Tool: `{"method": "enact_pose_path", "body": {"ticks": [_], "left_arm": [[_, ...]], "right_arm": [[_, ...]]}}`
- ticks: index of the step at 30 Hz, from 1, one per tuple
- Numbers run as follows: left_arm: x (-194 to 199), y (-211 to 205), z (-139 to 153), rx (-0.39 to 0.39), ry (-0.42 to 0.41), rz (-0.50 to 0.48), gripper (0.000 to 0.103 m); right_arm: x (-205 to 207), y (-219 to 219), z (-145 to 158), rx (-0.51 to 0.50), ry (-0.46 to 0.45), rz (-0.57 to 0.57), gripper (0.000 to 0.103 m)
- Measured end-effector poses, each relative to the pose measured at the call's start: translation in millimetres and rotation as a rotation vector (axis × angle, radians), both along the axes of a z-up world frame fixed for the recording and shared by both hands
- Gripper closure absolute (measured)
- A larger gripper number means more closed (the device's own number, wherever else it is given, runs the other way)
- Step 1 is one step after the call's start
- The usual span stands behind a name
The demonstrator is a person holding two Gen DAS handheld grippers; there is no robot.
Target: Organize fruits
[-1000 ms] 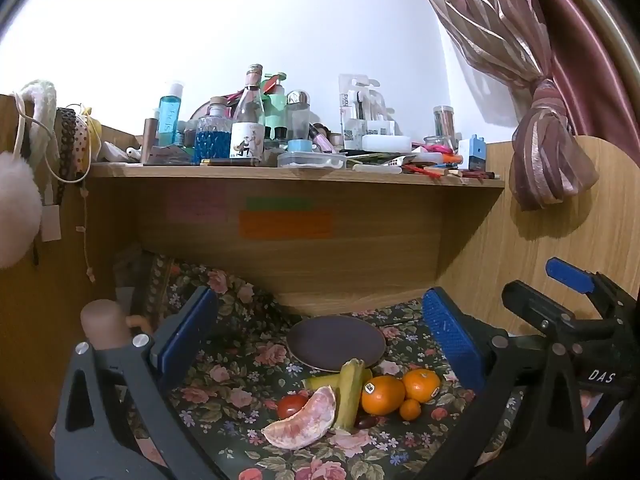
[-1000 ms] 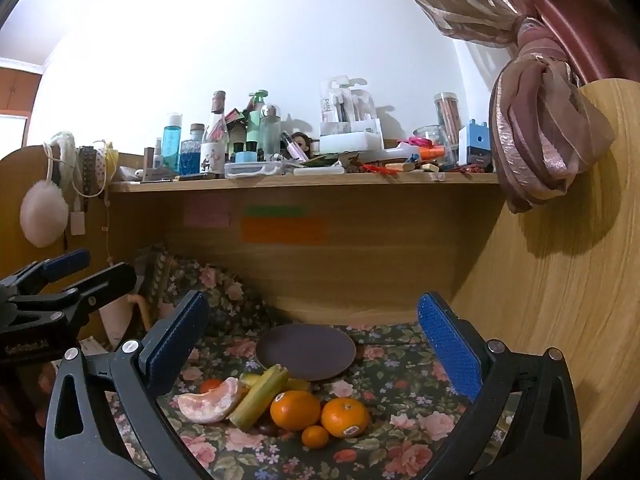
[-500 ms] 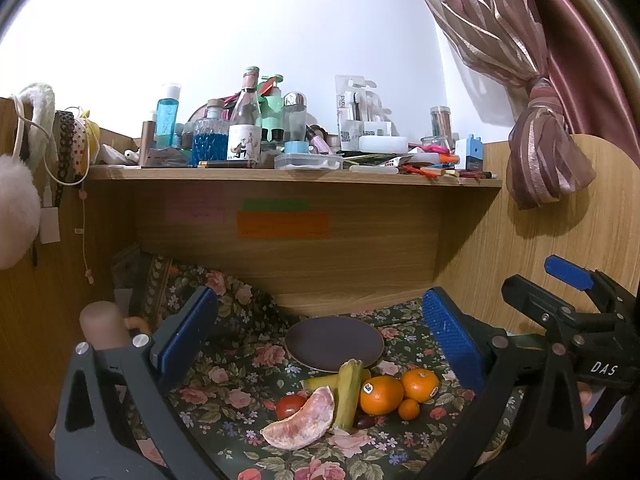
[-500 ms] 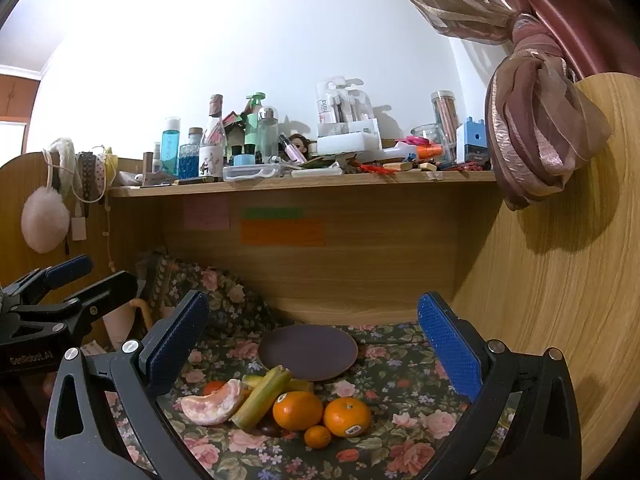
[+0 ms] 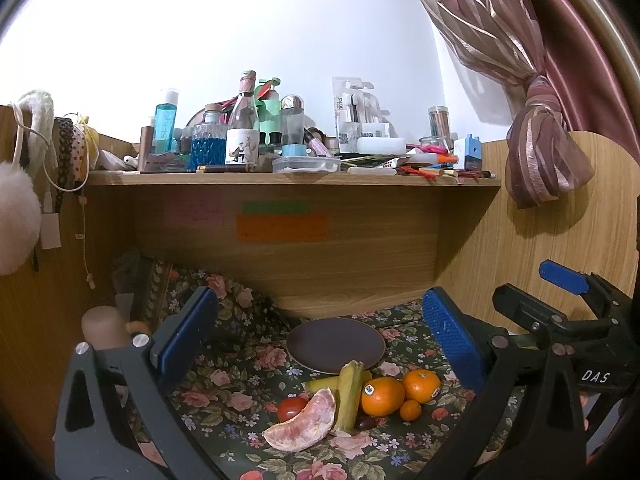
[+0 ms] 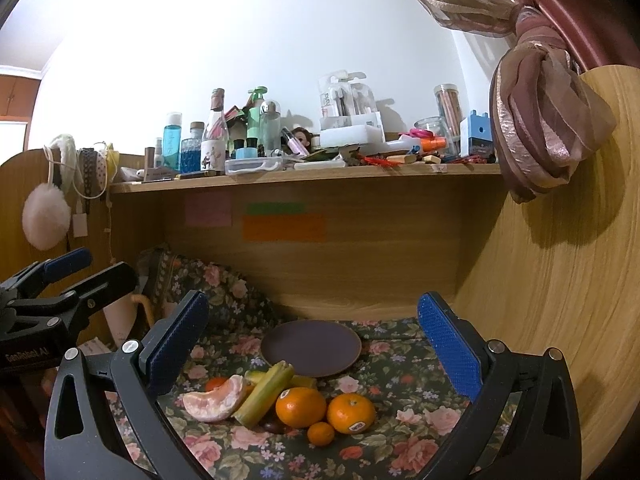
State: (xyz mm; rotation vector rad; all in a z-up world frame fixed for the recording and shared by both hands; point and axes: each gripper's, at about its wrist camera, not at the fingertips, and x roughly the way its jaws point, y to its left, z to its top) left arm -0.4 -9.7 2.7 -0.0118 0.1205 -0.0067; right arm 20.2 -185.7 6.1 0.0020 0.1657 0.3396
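A pile of fruit lies on the floral cloth: a peeled grapefruit piece [image 5: 304, 424] [image 6: 216, 398], a green-yellow stalk [image 5: 350, 394] [image 6: 264, 394], two oranges [image 5: 382, 396] [image 6: 301, 407], a small tangerine [image 5: 411, 409] [image 6: 321, 433] and a tomato [image 5: 292, 408]. An empty dark plate [image 5: 335, 345] [image 6: 311, 347] sits just behind the pile. My left gripper [image 5: 320, 340] is open and empty above the fruit. My right gripper [image 6: 312, 344] is open and empty too. Each gripper shows at the edge of the other's view.
A wooden back panel and side walls box in the desk. A cluttered shelf [image 5: 292, 178] of bottles hangs overhead. A folded floral cloth and a wooden mallet [image 5: 104, 326] lie at the left. A tied curtain [image 6: 548, 136] hangs at the right.
Both grippers have shifted only slightly; the view has tilted a little downward. The fruit and plate have not moved.
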Motion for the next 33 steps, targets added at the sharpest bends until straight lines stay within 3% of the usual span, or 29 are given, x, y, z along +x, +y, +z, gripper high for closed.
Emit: {"method": "enact_pose_path", "body": {"ticks": [33], "left_arm": [[1.8, 2.4, -2.4, -0.013, 0.005, -0.007, 0.0]], "right_arm": [[5.0, 1.4, -1.1, -0.002, 0.018, 0.004, 0.0]]}}
